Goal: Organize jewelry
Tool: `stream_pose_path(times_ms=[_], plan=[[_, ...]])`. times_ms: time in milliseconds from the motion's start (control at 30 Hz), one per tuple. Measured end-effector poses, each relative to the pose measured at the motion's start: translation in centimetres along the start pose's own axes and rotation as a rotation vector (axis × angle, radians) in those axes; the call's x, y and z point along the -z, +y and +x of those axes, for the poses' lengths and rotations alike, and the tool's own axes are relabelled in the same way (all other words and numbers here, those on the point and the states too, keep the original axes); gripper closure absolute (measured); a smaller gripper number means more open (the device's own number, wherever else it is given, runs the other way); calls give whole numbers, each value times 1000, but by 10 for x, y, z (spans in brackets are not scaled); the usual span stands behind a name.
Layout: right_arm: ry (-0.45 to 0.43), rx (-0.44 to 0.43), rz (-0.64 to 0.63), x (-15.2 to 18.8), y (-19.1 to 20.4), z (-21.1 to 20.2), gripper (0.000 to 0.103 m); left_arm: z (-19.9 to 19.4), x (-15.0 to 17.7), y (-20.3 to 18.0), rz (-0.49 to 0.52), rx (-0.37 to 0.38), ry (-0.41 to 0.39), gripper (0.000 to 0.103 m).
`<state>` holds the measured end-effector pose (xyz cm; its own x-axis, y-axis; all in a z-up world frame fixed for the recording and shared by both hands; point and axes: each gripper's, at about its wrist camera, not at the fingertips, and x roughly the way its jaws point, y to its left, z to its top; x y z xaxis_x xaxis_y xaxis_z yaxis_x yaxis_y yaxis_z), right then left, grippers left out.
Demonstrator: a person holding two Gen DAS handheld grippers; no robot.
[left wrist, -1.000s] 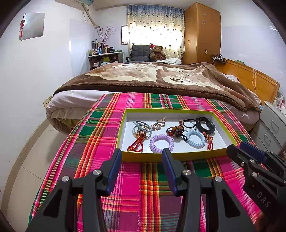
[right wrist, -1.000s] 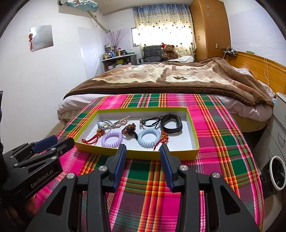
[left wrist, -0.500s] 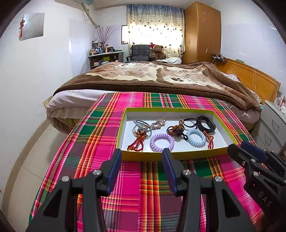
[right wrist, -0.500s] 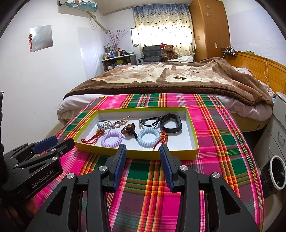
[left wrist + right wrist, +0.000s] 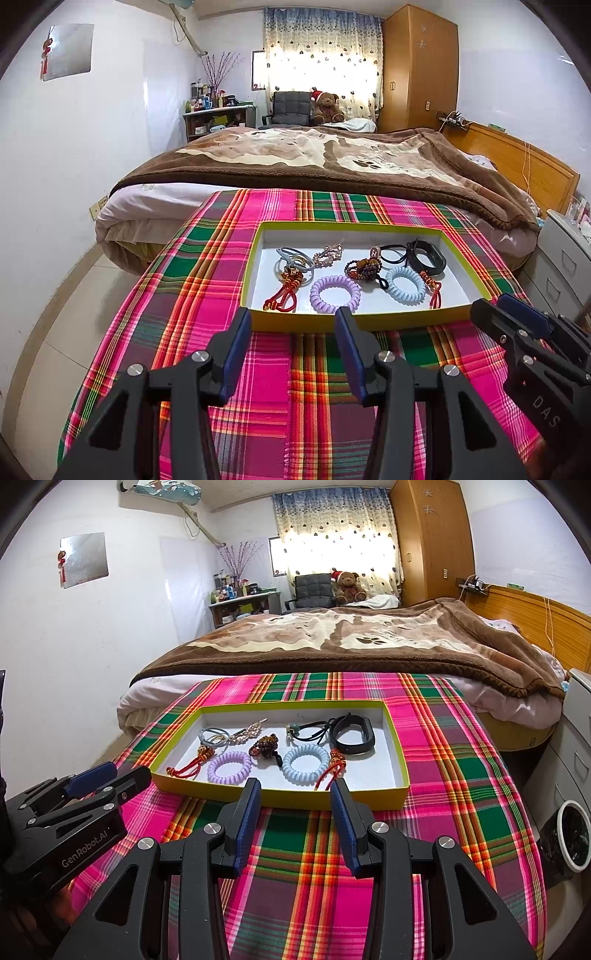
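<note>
Both the left tool (image 5: pixel 293 319) and right tool (image 5: pixel 295 790) hover agape, empty, before the jewelry tray (image 5: pixel 400 764)

No visible change: both pairs of jaws, tray (image 5: pixel 343 320) and jewelry unmoved.

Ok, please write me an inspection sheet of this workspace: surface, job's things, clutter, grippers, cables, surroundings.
Surface: plaid cloth, flat.
Job's things: yellow-rimmed tray holding purple coil tie, blue coil tie, black band, red knotted tassel, beaded pieces.
Clutter: nothing seen on the cloth outside the tray.
Grippers: left gripper and right gripper both open, empty, short of the tray.
Cables: orange cord on the headboard.
Surroundings: bed, wardrobe, teddy bear.
</note>
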<state>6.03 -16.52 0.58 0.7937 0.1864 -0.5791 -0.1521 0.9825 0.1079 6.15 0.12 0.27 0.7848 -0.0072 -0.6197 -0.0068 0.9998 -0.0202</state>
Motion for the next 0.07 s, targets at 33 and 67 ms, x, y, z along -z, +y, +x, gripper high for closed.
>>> stream_pose_path(times_ms=[33, 67], plan=[[0, -1, 0, 0, 0, 0, 63, 0, 0, 0, 0, -3, 2, 54], [-1, 0, 0, 0, 0, 0, 63, 1, 0, 0, 0, -4, 3, 54]])
